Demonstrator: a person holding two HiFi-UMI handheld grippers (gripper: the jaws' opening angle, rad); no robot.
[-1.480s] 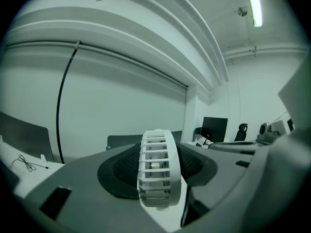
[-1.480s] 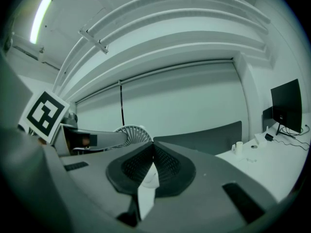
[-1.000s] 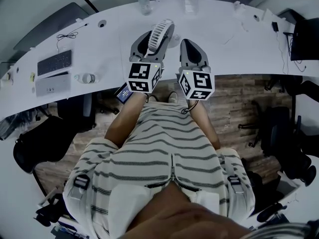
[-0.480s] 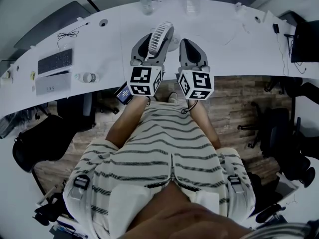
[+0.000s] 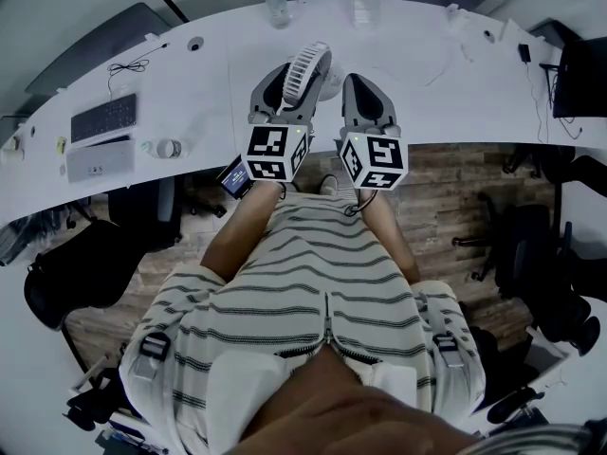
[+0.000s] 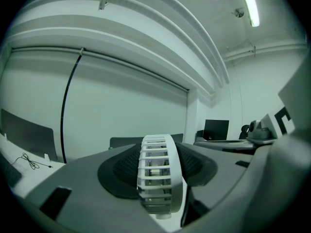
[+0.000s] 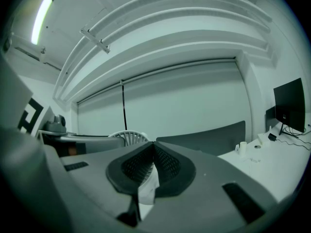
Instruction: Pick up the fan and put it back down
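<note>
Almost nothing is shifting from a second ago: the marker cube on the left hand-held gripper (image 5: pixel 290 78) is sitting a touch lower in the head view, and the fan (image 5: pixel 308 64) is keeping the same lean with it. The left hand-held gripper is clamping the fan. In the left gripper view the white ribbed guard ring is standing edge-on between the two dark pads, with both pads pressing against its sides while the jaws are standing wide. In the head view the fan is rising out of those jaws over the near part of the white tabletop (image 5: pixel 190 88), tilting up and to the right; whether its foot is touching the surface is not showing. The right hand-held gripper (image 7: pixel 153 149) is hovering just beside it with its jaws closed tip to tip, holding nothing. The fan's round guard is peeking over its left jaw. Further left on the tabletop a keyboard (image 5: pixel 104 118) is lying, and a bottle (image 5: pixel 275 8) is standing at the far edge
</note>
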